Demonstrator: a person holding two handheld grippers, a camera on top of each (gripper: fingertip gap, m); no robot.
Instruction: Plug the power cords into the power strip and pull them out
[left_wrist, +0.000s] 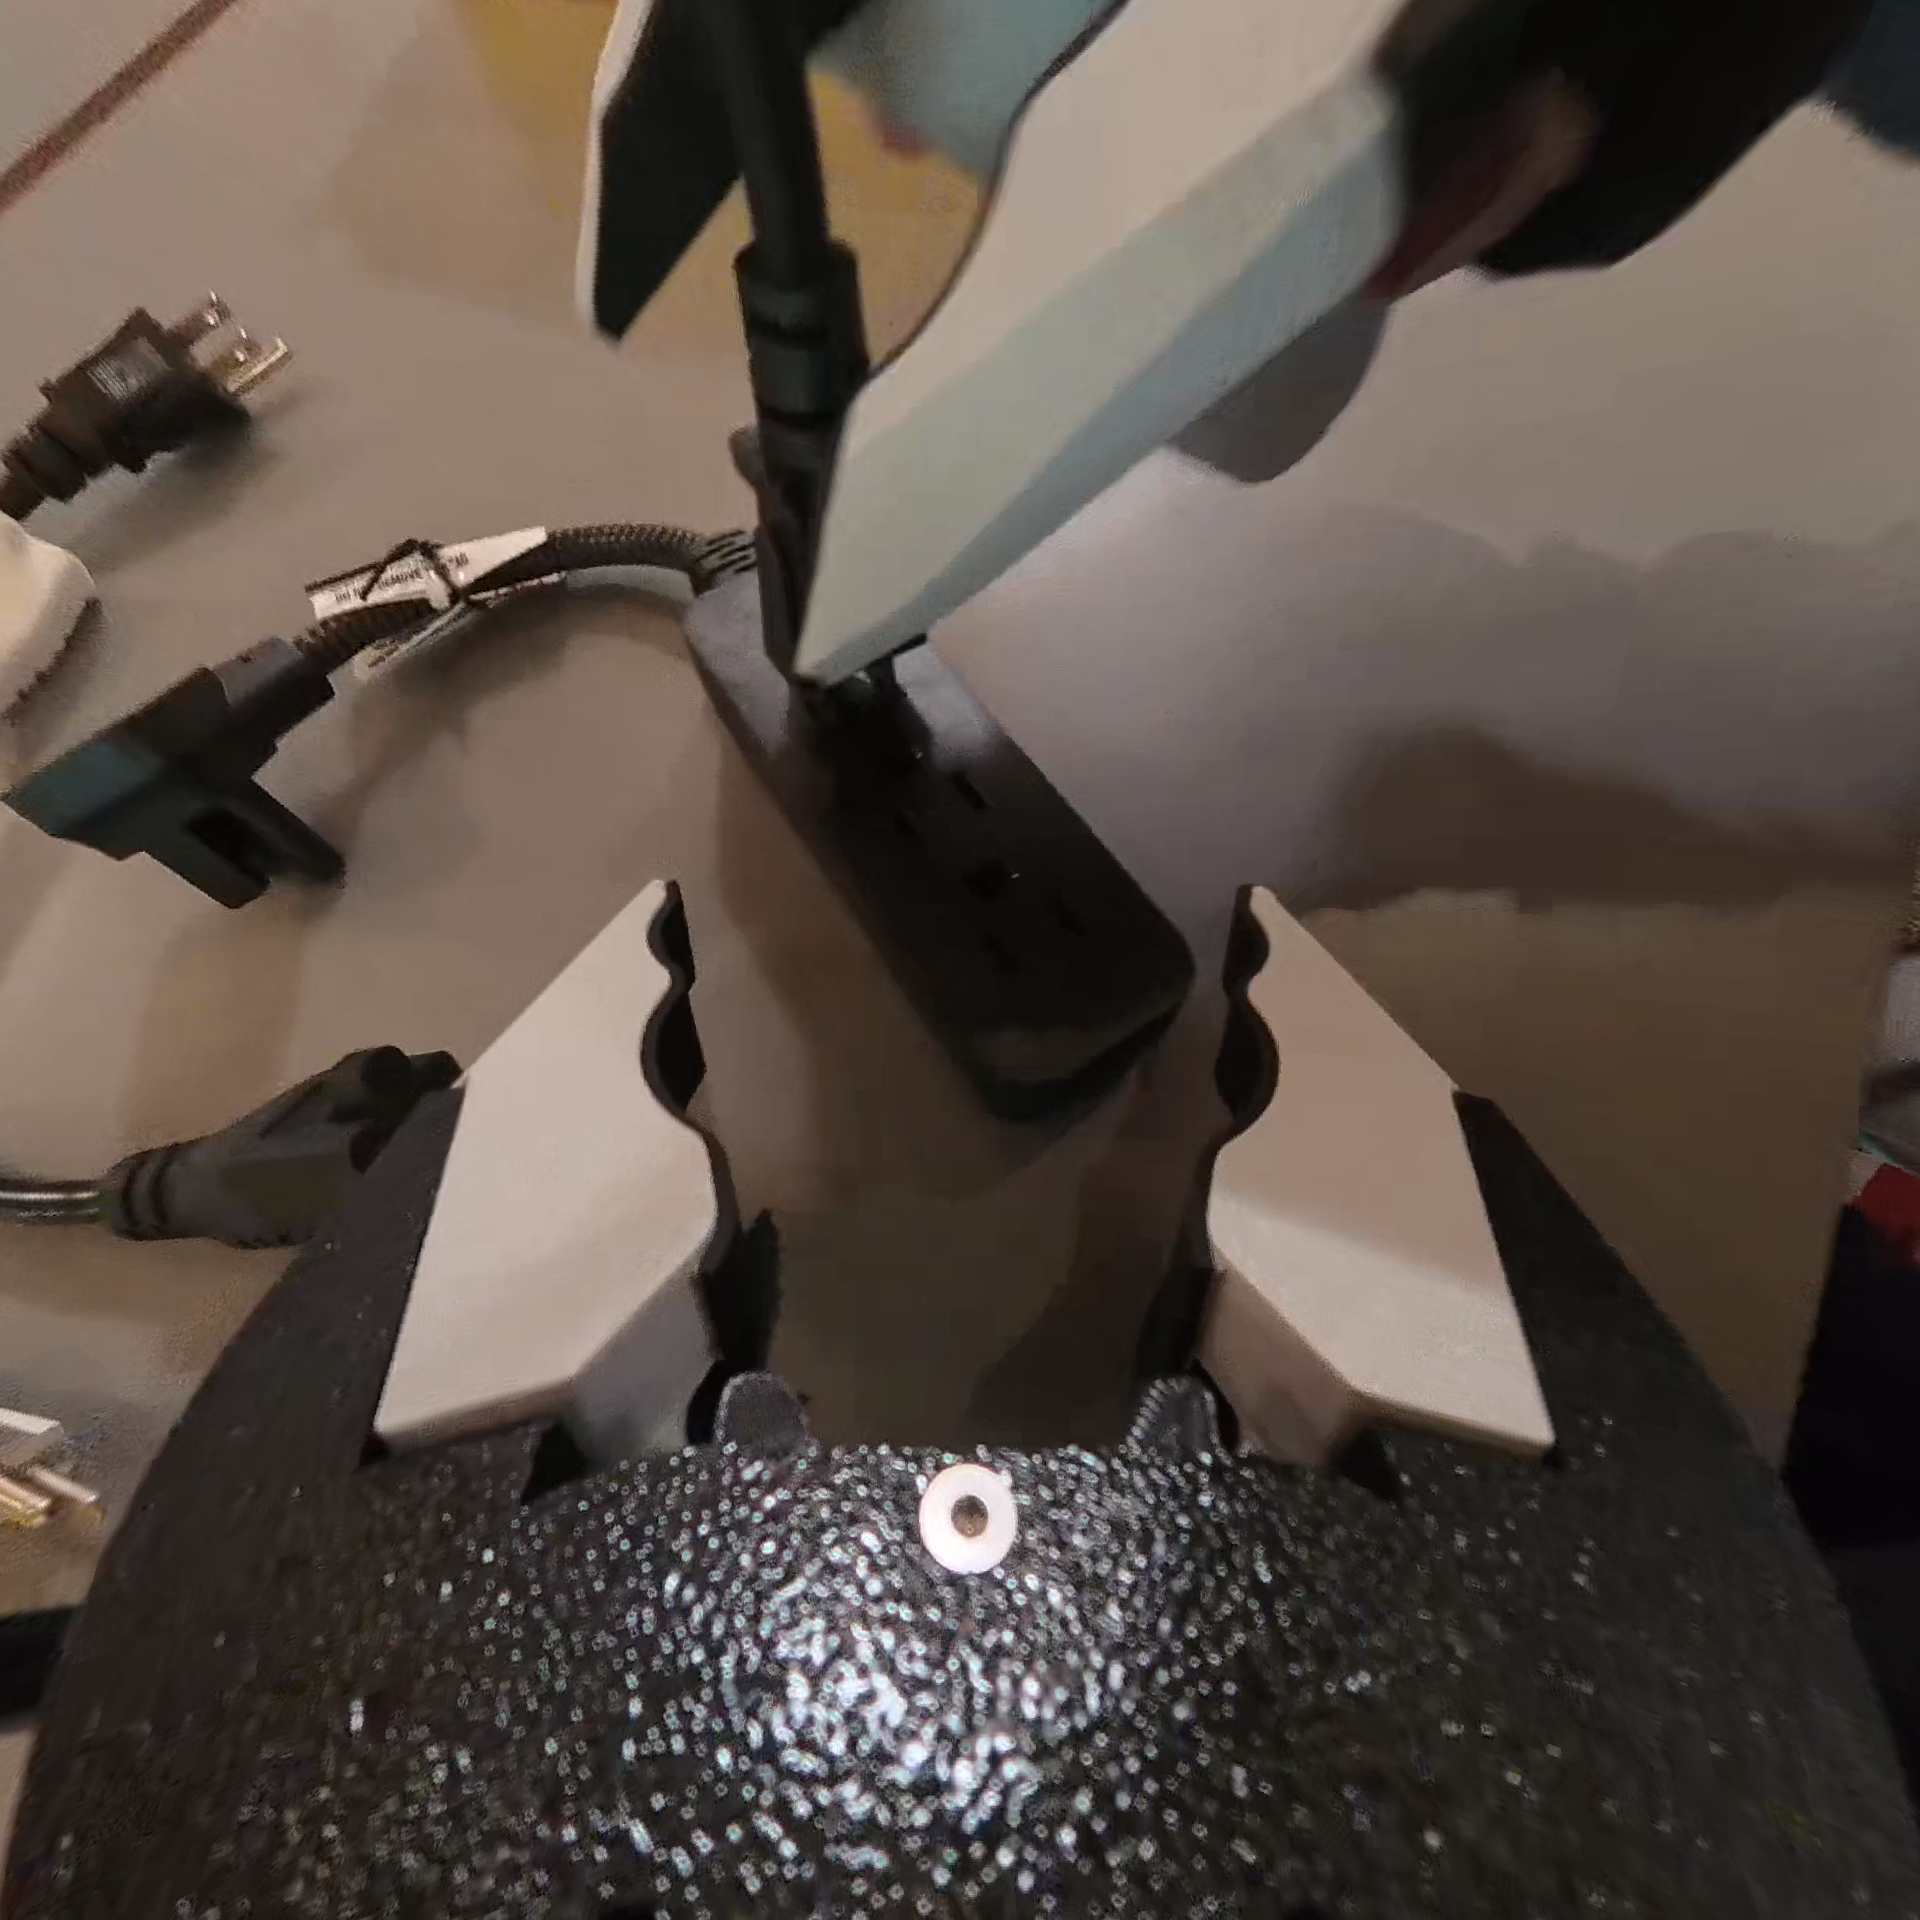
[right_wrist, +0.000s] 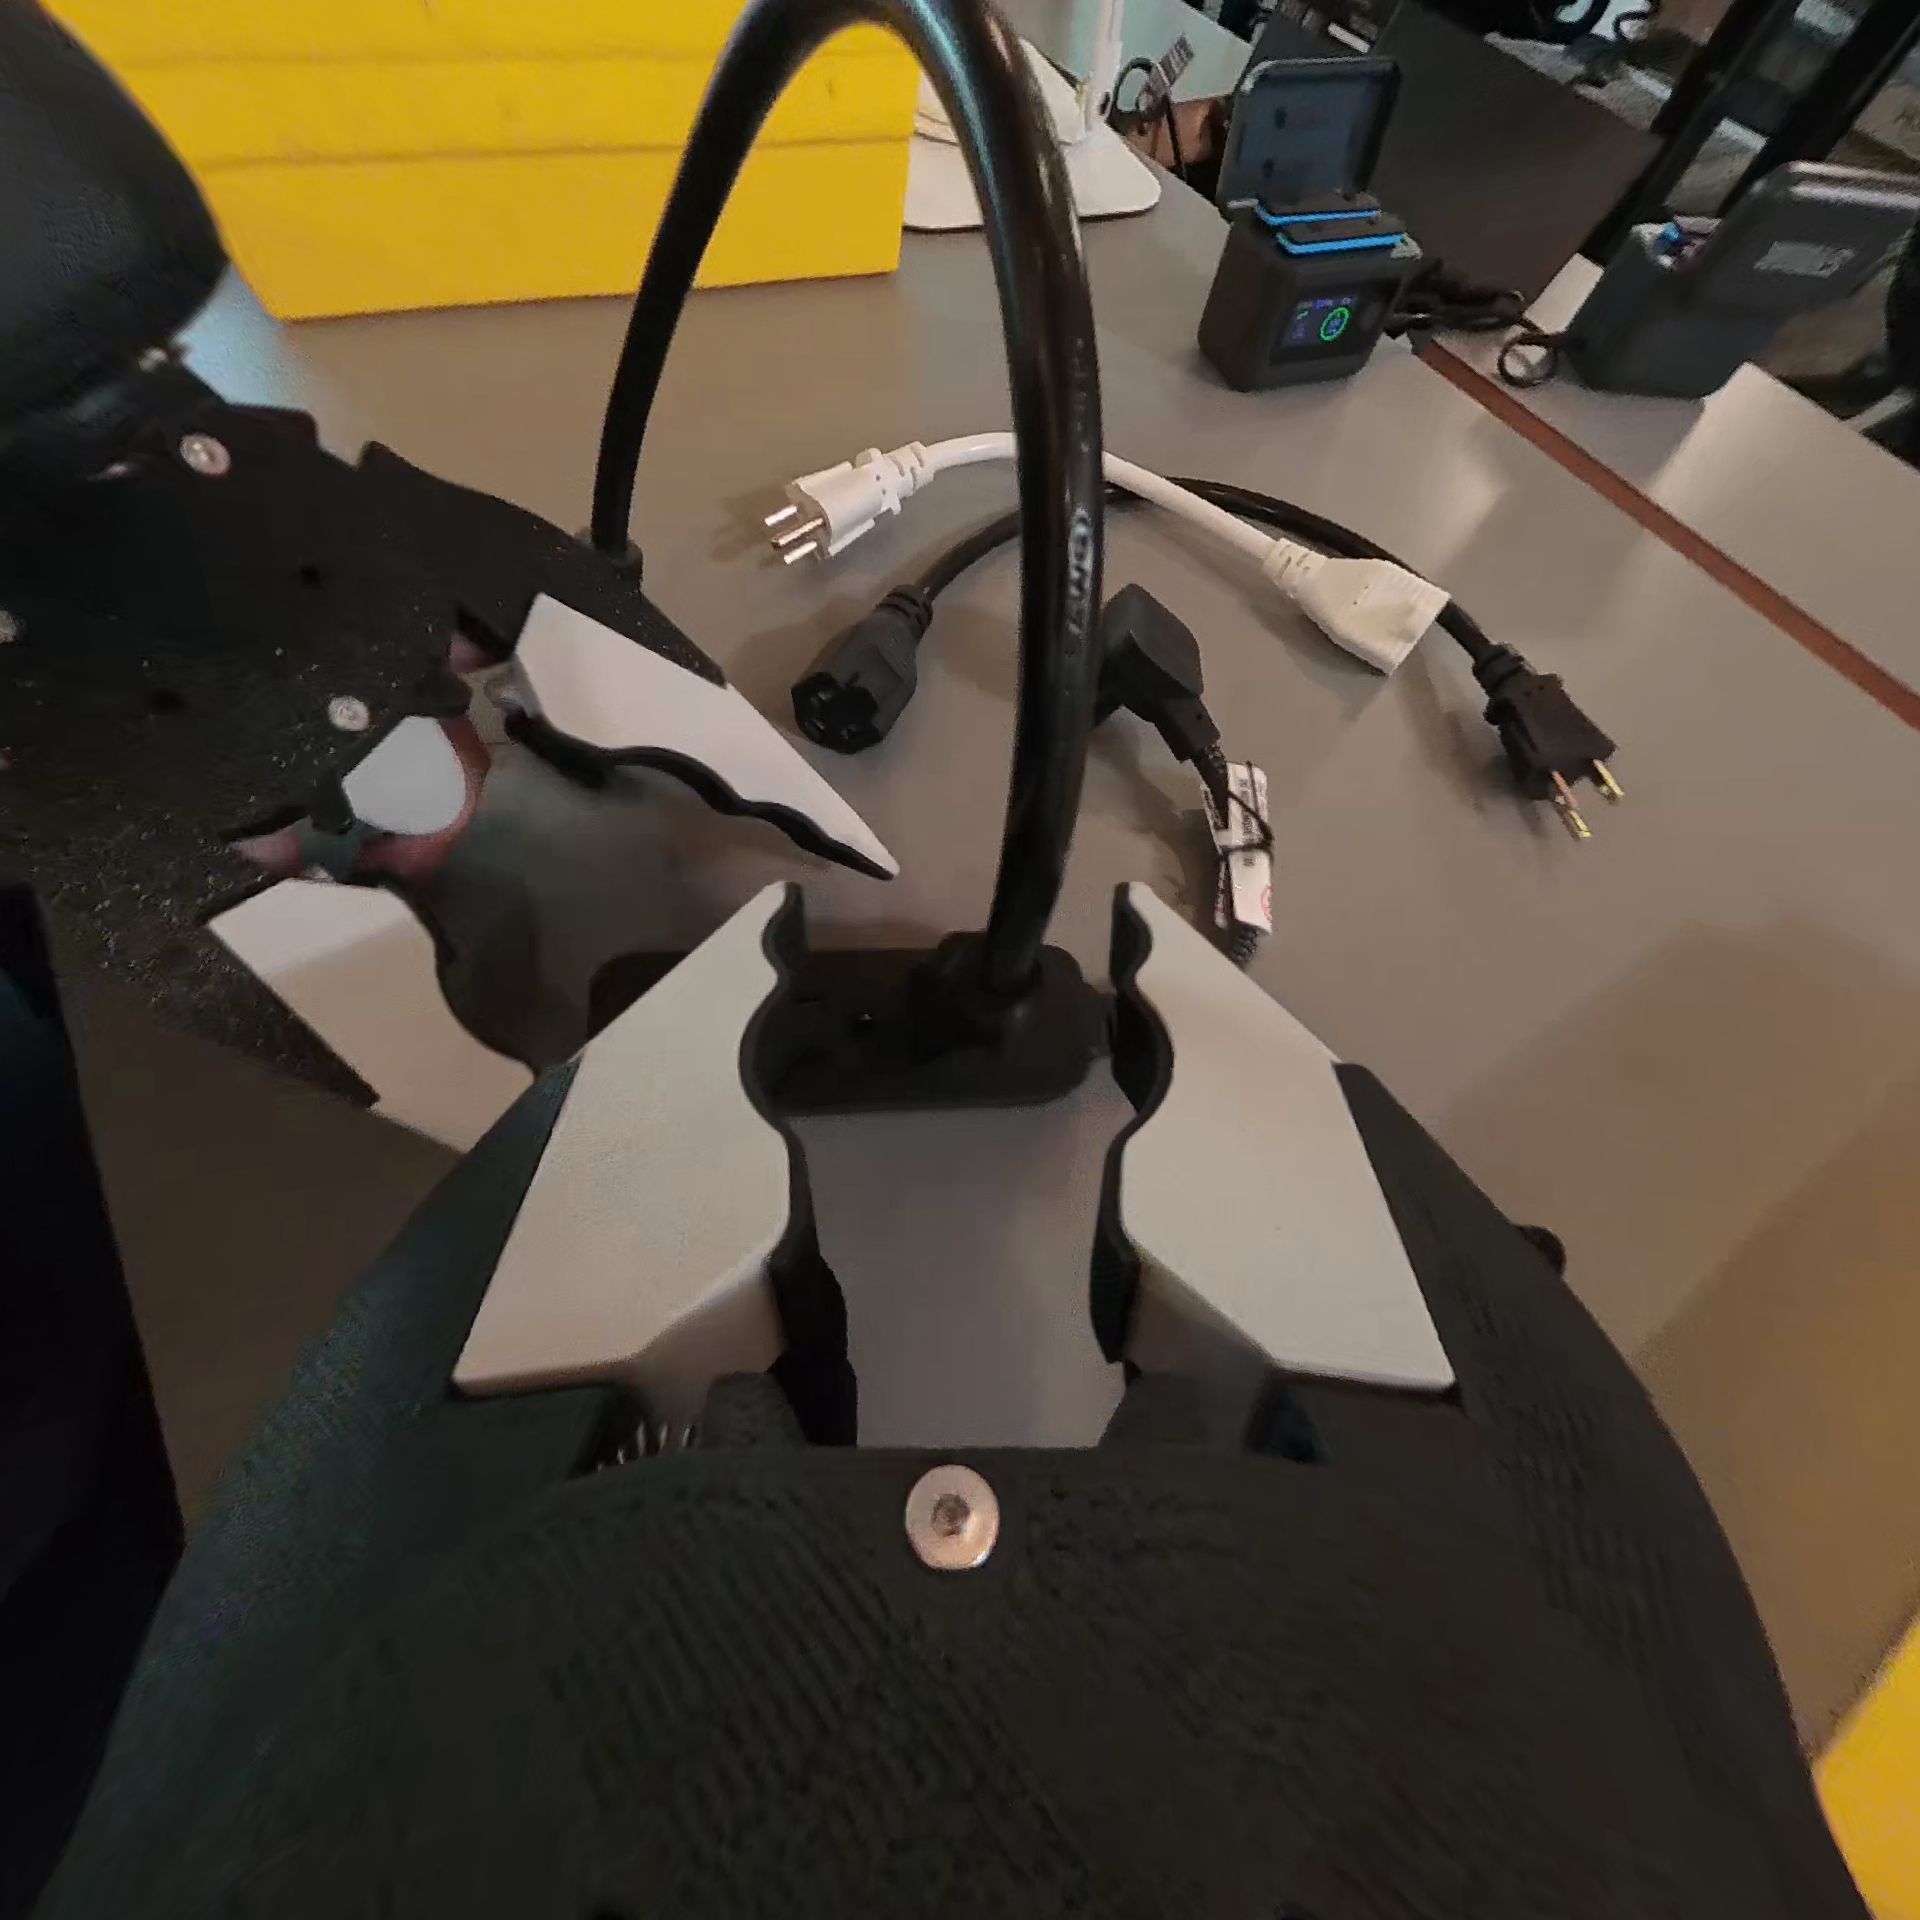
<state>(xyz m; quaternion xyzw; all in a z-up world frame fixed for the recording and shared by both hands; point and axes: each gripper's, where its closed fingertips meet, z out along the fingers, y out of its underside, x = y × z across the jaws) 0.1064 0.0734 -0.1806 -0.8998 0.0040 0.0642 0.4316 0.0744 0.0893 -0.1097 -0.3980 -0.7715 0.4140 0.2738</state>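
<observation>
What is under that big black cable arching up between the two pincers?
The black cable ends in a plug held by the right gripper, over the power strip. Its prongs are hidden, so whether they are seated cannot be seen.

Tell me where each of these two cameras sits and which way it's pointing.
Left wrist view: on the left gripper, open, looking along the power strip toward the right gripper.
Right wrist view: on the right gripper, looking down over a plug, loose cords beyond; left gripper at left.
Shared: strip, both grippers.
</observation>
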